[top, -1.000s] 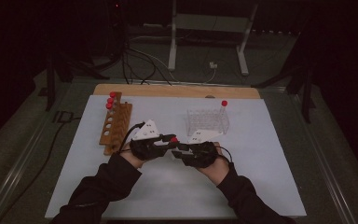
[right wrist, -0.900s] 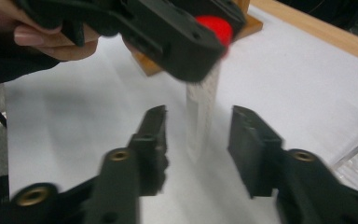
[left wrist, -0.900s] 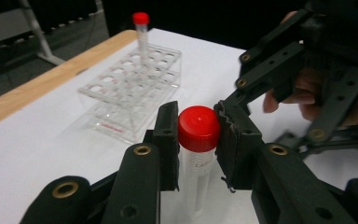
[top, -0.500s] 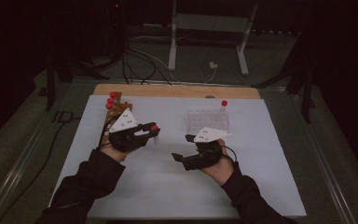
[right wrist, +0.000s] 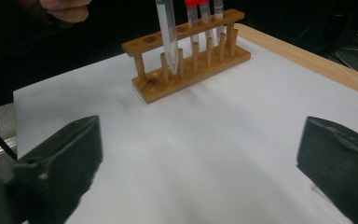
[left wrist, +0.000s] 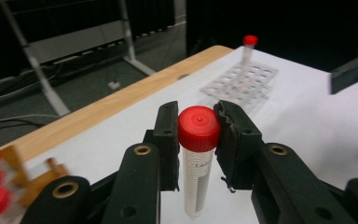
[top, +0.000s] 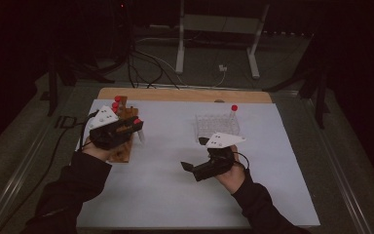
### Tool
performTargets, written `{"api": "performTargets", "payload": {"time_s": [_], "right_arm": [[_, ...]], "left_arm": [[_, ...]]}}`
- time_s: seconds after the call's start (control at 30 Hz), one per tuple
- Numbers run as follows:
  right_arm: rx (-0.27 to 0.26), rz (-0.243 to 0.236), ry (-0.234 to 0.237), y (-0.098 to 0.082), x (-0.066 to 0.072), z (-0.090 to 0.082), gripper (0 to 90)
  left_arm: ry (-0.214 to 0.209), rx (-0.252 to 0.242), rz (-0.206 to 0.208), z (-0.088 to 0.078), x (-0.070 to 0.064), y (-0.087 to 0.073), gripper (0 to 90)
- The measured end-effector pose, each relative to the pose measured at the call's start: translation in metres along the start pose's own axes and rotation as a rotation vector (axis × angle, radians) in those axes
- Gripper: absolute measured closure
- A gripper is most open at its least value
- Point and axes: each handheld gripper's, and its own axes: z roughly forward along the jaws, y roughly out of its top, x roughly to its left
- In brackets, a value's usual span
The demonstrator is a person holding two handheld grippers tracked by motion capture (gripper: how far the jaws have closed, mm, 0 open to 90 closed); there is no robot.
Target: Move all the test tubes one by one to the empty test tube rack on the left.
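Tube (left wrist: 198,158) with the red cap sits clamped in the left tool (top: 126,127), the black jaws pressed against either side of the cap while the clear body hangs below them. A second ago both tools met at the middle of the table (top: 282,195) with the tube between them. Now the left tool has carried it off to the left, over the wooden rack (right wrist: 186,56), where its tip hangs just above the row of holes. The right tool (top: 195,168) has just been opening its jaws, which now stand wide with nothing between them, near the clear rack (top: 216,126). The hand-over looks complete, so what remains is lowering the tube into a free hole.
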Motion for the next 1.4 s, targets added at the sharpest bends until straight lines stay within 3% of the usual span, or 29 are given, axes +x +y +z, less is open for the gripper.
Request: {"api": "performTargets", "payload": {"time_s": [0.47, 0.67, 0.93, 1.2, 1.4], "right_arm": [[0.003, 0.001, -0.006, -0.001, -0.002, 0.001, 0.0], [0.006, 0.002, -0.009, -0.001, -0.002, 0.000, 0.0], [0.006, 0.003, -0.006, -0.002, -0.003, 0.000, 0.0], [0.009, 0.006, -0.013, -0.002, -0.005, -0.001, 0.0], [0.009, 0.008, -0.016, -0.002, -0.006, -0.002, 0.0]], "left_arm": [[0.159, -0.022, -0.042, -0.019, 0.037, 0.003, 71.7], [0.249, -0.025, -0.059, -0.021, 0.051, -0.001, 71.7], [0.328, -0.029, -0.110, -0.012, 0.069, -0.017, 71.7], [0.333, 0.016, -0.155, 0.003, 0.075, -0.035, 71.6], [0.341, 0.064, -0.161, 0.013, 0.074, -0.045, 71.6]]}}
